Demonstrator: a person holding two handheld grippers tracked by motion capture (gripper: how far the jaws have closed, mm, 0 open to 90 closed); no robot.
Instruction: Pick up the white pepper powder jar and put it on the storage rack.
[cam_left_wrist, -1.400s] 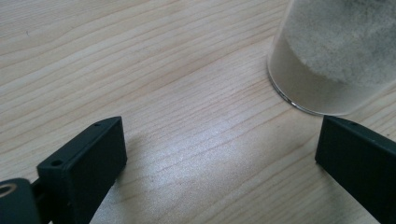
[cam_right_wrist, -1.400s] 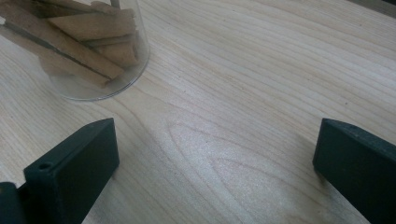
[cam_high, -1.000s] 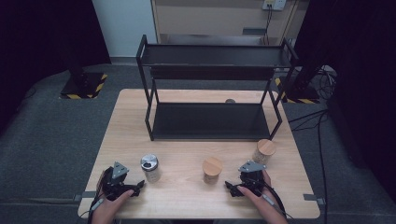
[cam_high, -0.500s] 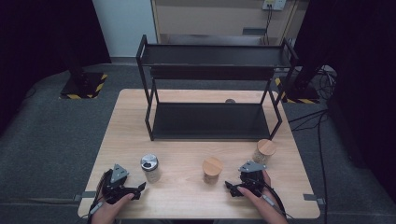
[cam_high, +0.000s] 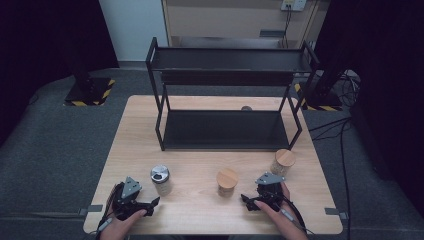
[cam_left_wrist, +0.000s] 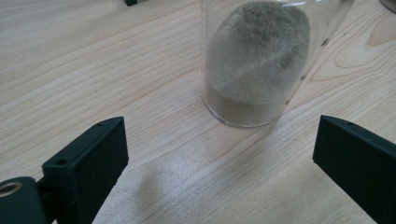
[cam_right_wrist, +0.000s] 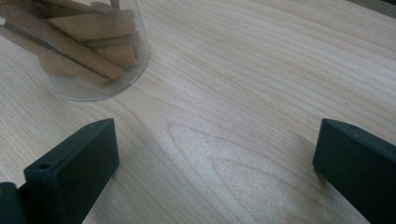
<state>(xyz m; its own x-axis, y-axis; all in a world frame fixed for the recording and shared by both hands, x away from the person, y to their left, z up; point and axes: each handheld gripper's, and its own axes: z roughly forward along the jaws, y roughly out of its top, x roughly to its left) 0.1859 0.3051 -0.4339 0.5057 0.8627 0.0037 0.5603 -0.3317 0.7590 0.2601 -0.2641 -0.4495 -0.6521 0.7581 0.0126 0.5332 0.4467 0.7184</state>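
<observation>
Three glass jars stand on the wooden table (cam_high: 195, 165). A metal-lidded jar (cam_high: 161, 179) holds grey-brown powder (cam_left_wrist: 254, 60) and sits just ahead of my left gripper (cam_high: 152, 202), which is open with nothing between its jaws. A wood-lidded jar (cam_high: 227, 181) holds brown sticks (cam_right_wrist: 79, 32); it stands to the left of and slightly beyond my right gripper (cam_high: 249, 203), also open and empty. Another wood-lidded jar (cam_high: 283, 161) stands beyond the right hand. In the left gripper view the gripper (cam_left_wrist: 219, 163) faces the powder jar; in the right gripper view the gripper (cam_right_wrist: 215, 163) faces bare table.
A black two-tier metal shelf rack (cam_high: 230, 100) stands across the back half of the table, both tiers bare. A small dark round object (cam_high: 246, 108) lies on the table behind it. Both hands rest near the table's front edge.
The left hand and its gripper have shifted slightly toward the front edge. The right gripper and the jars have not moved.
</observation>
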